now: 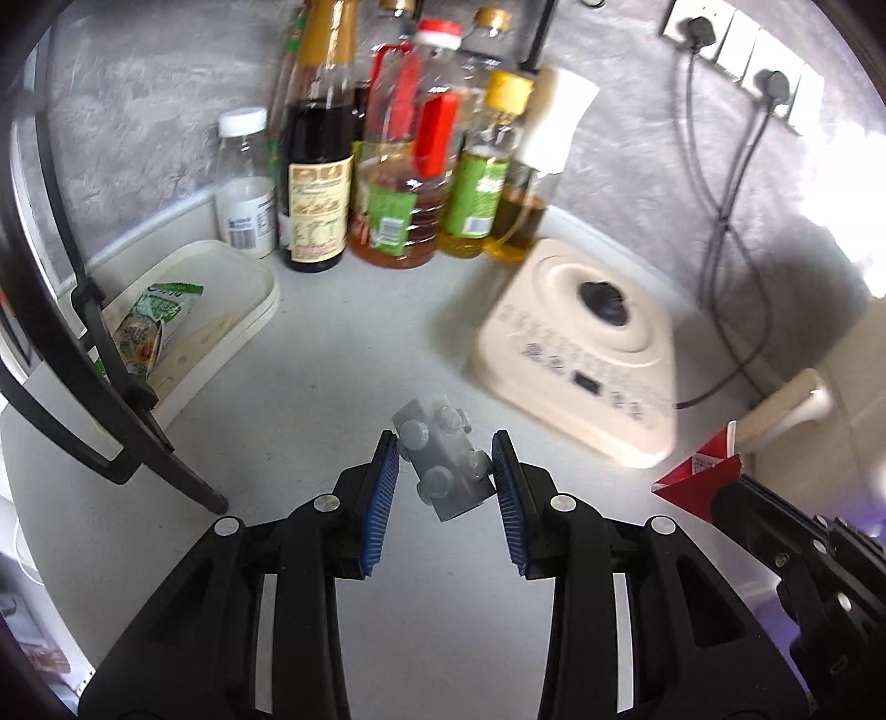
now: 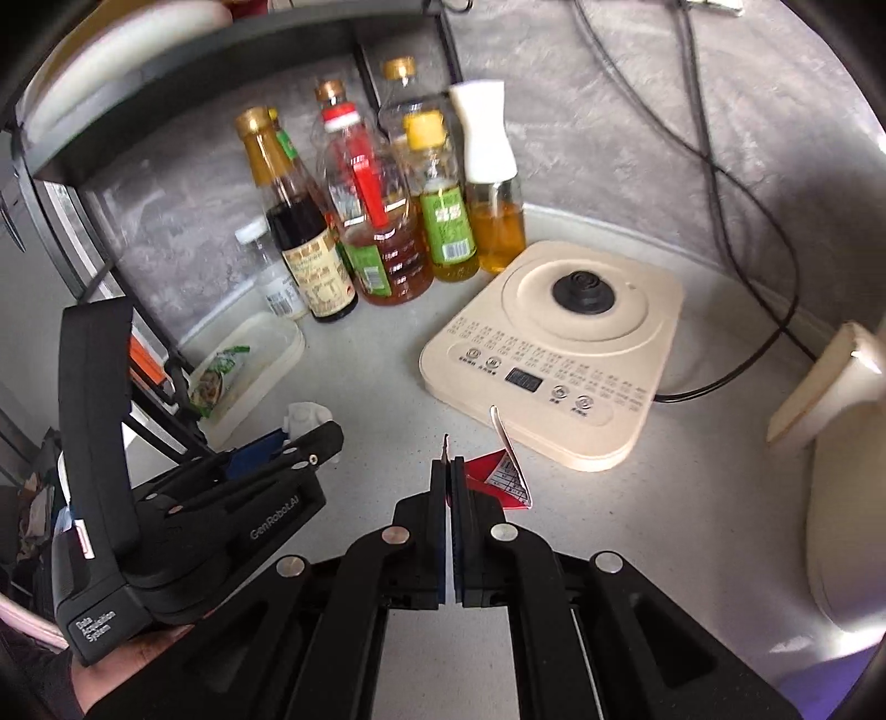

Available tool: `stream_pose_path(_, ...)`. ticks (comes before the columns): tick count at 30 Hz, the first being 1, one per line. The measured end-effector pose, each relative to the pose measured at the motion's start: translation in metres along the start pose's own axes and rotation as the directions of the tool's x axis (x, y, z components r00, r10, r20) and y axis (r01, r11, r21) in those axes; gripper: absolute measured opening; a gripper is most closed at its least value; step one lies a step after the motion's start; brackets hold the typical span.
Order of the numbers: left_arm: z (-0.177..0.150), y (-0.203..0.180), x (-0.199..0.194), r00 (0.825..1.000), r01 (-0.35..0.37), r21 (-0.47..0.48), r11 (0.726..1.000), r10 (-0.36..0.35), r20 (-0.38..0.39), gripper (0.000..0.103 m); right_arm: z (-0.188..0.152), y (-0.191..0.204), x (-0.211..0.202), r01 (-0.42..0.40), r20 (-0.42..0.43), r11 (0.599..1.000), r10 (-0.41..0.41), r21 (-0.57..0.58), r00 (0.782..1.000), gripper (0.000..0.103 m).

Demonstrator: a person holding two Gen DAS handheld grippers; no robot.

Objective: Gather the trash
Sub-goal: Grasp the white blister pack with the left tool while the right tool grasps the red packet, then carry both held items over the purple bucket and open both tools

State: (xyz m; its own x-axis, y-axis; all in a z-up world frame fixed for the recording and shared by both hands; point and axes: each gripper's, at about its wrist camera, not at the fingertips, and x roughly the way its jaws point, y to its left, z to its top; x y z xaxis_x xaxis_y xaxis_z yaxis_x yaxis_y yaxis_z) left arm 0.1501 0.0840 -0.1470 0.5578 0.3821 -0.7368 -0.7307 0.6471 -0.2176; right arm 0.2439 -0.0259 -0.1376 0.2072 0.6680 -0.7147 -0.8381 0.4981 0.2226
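while both grippers hang over the pale countertop (image 1: 332, 354), the scene reads so:

left gripper (image 1: 446, 471): jaws apart, blue pads (image 1: 382, 498) on either side of a grey studded block (image 1: 443, 462); the block sits tilted between them, close to the right pad, but contact cannot be told.
left gripper from the right wrist view (image 2: 299, 437): seen from the side at the left, a pale piece of the block (image 2: 304, 415) showing past its tip.
right gripper (image 2: 448, 482): jaws pressed together on a red wrapper (image 2: 501, 479), which sticks out to the right of the fingertips with its printed label and silver inner edge turned up.
red wrapper from the left wrist view (image 1: 698, 471): a folded red triangle at the right edge, held at the tip of the right gripper (image 1: 720, 498), just in front of the cream base.
kettle base (image 2: 559, 343): cream, square, black connector at its centre, a small display and buttons along its near edge; its cord runs off to the right.
bottles (image 2: 382, 221): a cluster of sauce and oil bottles against the grey wall, behind the kettle base.
shallow tray (image 1: 232, 310): cream, left of the bottles, holding a green printed sachet (image 1: 152, 327).
black rack leg (image 1: 160, 443): standing on the countertop, left of the left gripper.
wall sockets (image 1: 736, 44): upper right, with two plugs and grey cords hanging down.
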Motion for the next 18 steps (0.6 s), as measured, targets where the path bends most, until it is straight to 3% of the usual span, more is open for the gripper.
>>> stream_pose_path(9,-0.001,-0.04,-0.054,0.991,0.114,0.087,0.99,-0.119,0.059,0.035,-0.009,0.001,-0.085,0.057,0.142,0.997,-0.065,0.059,0.988,0.002)
stream_pose_path(18,-0.026,-0.094,-0.089,0.969,0.241,0.146,0.96,-0.247,0.023,0.035,-0.031,-0.014,-0.176,0.144,0.249,0.982,-0.17,0.119,0.953,0.002)
